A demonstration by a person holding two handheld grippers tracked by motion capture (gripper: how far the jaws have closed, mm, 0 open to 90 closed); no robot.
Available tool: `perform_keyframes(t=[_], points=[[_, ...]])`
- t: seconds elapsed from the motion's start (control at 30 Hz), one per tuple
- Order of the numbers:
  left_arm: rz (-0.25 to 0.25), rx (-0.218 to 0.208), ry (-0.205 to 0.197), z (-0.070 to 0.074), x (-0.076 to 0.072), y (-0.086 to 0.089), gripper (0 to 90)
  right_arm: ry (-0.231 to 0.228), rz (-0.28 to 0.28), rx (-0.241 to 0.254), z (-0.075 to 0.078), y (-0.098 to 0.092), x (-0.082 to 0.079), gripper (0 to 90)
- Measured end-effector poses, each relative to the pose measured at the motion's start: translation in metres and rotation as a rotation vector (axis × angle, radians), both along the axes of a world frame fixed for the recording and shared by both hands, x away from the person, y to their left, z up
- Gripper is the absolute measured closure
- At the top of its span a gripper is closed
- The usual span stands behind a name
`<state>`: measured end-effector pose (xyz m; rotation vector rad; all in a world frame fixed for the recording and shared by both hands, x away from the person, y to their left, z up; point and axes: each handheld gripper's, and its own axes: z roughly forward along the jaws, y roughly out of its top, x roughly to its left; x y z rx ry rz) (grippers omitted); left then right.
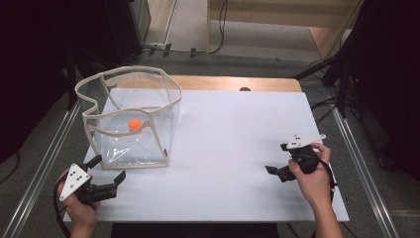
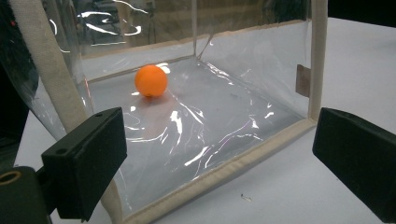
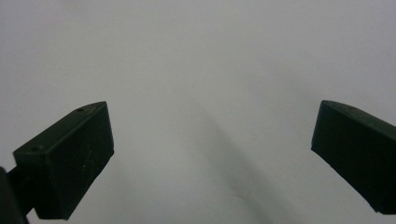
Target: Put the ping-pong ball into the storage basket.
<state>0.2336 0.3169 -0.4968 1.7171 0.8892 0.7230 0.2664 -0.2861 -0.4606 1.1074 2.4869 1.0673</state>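
Note:
A clear plastic box (image 1: 119, 145) with beige fabric trim stands open-topped on the left of the white table (image 1: 233, 148). An orange ball (image 1: 134, 124) rests on its floor. My left gripper (image 1: 108, 167) is open at the box's near left corner, jaws pointing at its front wall. In the left gripper view the ball (image 2: 151, 80) lies behind the clear wall, beyond the box's bottom trim (image 2: 243, 162), and the open gripper (image 2: 219, 156) holds nothing. My right gripper (image 1: 276, 158) is open over bare table at the right, and the right gripper view shows it (image 3: 210, 154) empty.
A wooden strip (image 1: 233, 83) runs along the table's far edge, with a small dark object (image 1: 244, 89) on it. Metal rails (image 1: 47, 153) flank both sides. Cables lie on the floor beyond the table.

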Motion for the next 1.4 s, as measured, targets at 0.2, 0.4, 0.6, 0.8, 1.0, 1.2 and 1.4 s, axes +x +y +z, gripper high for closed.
perform_keyframes(t=[0.2,0.4,0.6,0.8,1.0,1.2,1.4], points=[[0.001,0.001,0.0,0.0,0.0,0.0,3.6,-0.012,-0.018,0.012,-0.005,-0.008,-0.005,0.0],[0.0,0.002,0.0,0.0,0.0,0.0,3.6,-0.026,-0.037,0.035,-0.011,-0.017,-0.011,0.0],[-0.002,0.008,-0.001,0.0,0.0,0.0,3.6,-0.046,-0.051,0.064,-0.016,-0.026,-0.018,0.0],[0.0,0.003,-0.002,0.0,0.0,0.0,3.6,-0.059,-0.068,0.094,-0.023,-0.034,-0.024,0.0],[0.001,0.002,-0.002,0.0,0.0,0.0,3.6,-0.084,-0.077,0.125,-0.029,-0.042,-0.03,0.0],[0.001,0.004,-0.002,0.0,0.0,-0.001,3.6,-0.094,-0.095,0.144,-0.033,-0.049,-0.035,0.0],[-0.001,0.006,-0.003,0.0,0.0,-0.001,3.6,-0.113,-0.105,0.173,-0.038,-0.056,-0.041,0.0]])
